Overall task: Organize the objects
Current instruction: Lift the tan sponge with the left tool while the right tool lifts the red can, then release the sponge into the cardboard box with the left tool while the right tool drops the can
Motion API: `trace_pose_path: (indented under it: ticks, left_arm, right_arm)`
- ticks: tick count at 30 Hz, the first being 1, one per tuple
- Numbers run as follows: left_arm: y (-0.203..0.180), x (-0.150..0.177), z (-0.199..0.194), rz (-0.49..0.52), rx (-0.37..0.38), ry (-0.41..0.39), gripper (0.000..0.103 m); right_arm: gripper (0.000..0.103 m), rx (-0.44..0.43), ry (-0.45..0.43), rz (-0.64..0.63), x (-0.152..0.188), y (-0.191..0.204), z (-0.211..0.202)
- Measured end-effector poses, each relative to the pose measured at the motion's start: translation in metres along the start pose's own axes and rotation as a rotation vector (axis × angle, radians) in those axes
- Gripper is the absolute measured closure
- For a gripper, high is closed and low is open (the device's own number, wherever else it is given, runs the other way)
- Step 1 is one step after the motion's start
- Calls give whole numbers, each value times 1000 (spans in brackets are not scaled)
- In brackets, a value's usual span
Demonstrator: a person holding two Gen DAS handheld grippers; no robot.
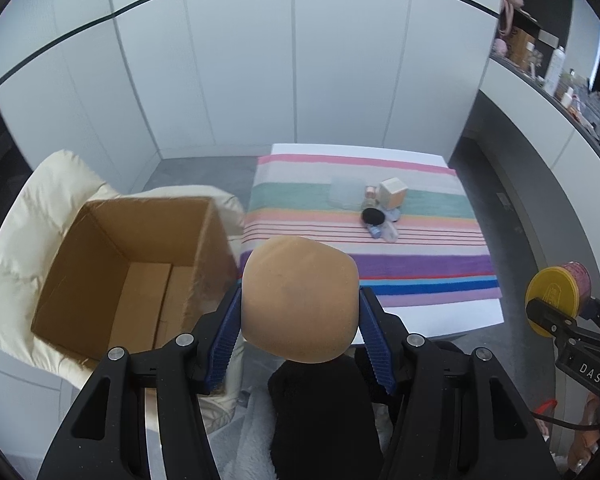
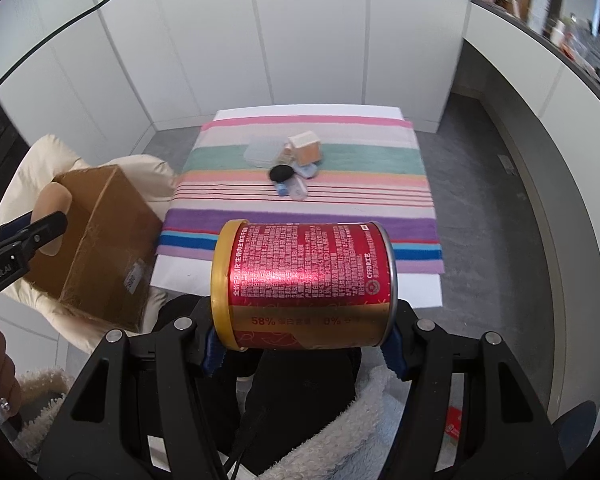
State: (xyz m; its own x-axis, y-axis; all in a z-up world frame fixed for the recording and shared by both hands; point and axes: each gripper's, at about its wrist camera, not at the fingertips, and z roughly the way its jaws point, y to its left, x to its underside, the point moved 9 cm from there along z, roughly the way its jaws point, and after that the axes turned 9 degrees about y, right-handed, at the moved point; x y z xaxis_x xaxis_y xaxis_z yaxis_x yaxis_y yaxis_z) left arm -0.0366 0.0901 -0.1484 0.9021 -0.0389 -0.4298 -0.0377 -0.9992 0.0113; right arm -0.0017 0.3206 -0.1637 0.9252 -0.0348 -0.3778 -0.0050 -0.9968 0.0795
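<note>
Left tongs: my left gripper (image 1: 300,320) is squeezing a round tan sponge (image 1: 300,300) between its blue pads (image 1: 225,338), one pad on each side.
Right tongs: my right gripper (image 2: 304,336) is squeezing a red and gold can (image 2: 304,284) lying sideways, one pad on the yellow lid end and one on the metal end.
Where the sponge is: up in the air, near me, just right of the open cardboard box (image 1: 132,272).
Where the can is: up in the air, near me, over the near edge of the striped cloth (image 2: 300,208).
Box: it sits on a puffy cream cushion (image 1: 40,208) on the left, and what I can see of the inside is bare.
Still on the cloth: a small pile far from me, with a black round thing (image 1: 374,216), a little cube box (image 1: 393,196) and a clear lid (image 1: 346,194).
How the sponge feels, I think: soft and light, so hold it gently at its wide middle.
How the can feels, I think: hard, smooth and slippery, maybe heavy, so keep holding both flat ends tight.
</note>
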Motion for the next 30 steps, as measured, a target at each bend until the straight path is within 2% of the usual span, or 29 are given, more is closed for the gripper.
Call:
trace_pose_path:
  ticks: [9, 20, 25, 30]
  left_arm:
    - [81, 23, 0, -131, -76, 19, 44]
    - [200, 77, -7, -347, -175, 58, 44]
    - [234, 87, -6, -415, -182, 66, 44]
    - [250, 76, -1, -438, -182, 52, 44]
  right_arm:
    - [39, -79, 27, -146, -9, 85, 20]
    - [39, -196, 69, -433, 0, 237, 37]
    - [39, -236, 80, -538, 13, 291, 40]
    - [39, -233, 70, -594, 15, 323, 44]
